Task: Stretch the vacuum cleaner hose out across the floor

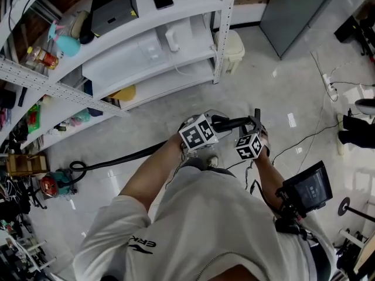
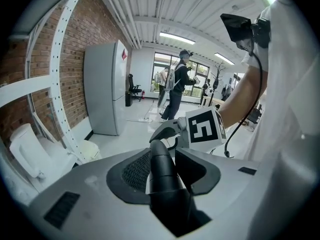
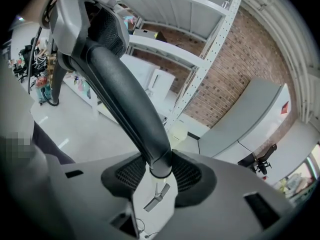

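Both my grippers are clamped on the vacuum cleaner hose (image 3: 125, 94). The left gripper (image 2: 164, 160) has its jaws set wide around the thick black tube, which runs straight out ahead between the two mesh pads. The right gripper (image 3: 160, 169) pinches the tube where it meets a collar. From there the curved black section rises up and away from the right gripper toward the left gripper, which grips it further along. Seen from above, the two grippers are close together in front of my body, with the stiff bent part of the hose bridging them. Behind the left gripper the flexible part drops to the pale floor (image 1: 263, 81) and trails off to that gripper's left. It runs in a long dark line to the red and teal vacuum cleaner (image 1: 55, 183), well away from both grippers. The vacuum cleaner sits at the foot of a white shelving rack (image 1: 225, 34). That rack stands beyond the grippers, loaded with boxes and bottles, with a brick wall behind it. Far ahead of the left gripper a person (image 2: 177, 91) stands in the room.
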Demonstrator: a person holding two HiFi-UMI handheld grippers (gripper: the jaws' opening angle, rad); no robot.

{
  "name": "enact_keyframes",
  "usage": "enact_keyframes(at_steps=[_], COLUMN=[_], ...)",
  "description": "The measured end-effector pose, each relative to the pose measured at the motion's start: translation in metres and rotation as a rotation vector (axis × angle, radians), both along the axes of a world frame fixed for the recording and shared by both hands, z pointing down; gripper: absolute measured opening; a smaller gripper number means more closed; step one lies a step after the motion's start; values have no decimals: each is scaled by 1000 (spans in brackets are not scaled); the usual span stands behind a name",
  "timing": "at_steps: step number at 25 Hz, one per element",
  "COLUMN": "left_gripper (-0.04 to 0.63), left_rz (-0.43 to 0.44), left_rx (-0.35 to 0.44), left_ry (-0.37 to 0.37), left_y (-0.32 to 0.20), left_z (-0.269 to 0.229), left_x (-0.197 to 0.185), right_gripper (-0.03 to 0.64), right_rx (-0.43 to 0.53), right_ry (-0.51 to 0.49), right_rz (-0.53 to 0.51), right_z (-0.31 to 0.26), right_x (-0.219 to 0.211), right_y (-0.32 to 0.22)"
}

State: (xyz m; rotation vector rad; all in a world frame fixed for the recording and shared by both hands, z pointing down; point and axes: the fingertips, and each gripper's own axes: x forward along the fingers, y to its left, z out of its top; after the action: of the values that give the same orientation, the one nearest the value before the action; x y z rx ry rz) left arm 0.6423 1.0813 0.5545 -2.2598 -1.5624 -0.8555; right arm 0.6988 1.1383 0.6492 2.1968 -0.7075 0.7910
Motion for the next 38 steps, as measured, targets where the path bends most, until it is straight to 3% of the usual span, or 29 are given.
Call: enact_keyframes(at_steps=[18, 30, 38], left_gripper=[143, 135, 132], left_rz=[44, -76, -114], left_rx=[-50, -20, -4], left_ry=[-48, -22, -40], left_y=[5, 58, 99], left_z=[6, 17, 26], left_x=[55, 109, 127], right_gripper=[160, 160, 160], right_rx=[-39, -4, 13], right_ry=[-56, -48, -67], right_rz=[60, -79, -120], right_z=[17, 24, 34], right_x=[52, 113, 129], right_y=[6, 48, 85])
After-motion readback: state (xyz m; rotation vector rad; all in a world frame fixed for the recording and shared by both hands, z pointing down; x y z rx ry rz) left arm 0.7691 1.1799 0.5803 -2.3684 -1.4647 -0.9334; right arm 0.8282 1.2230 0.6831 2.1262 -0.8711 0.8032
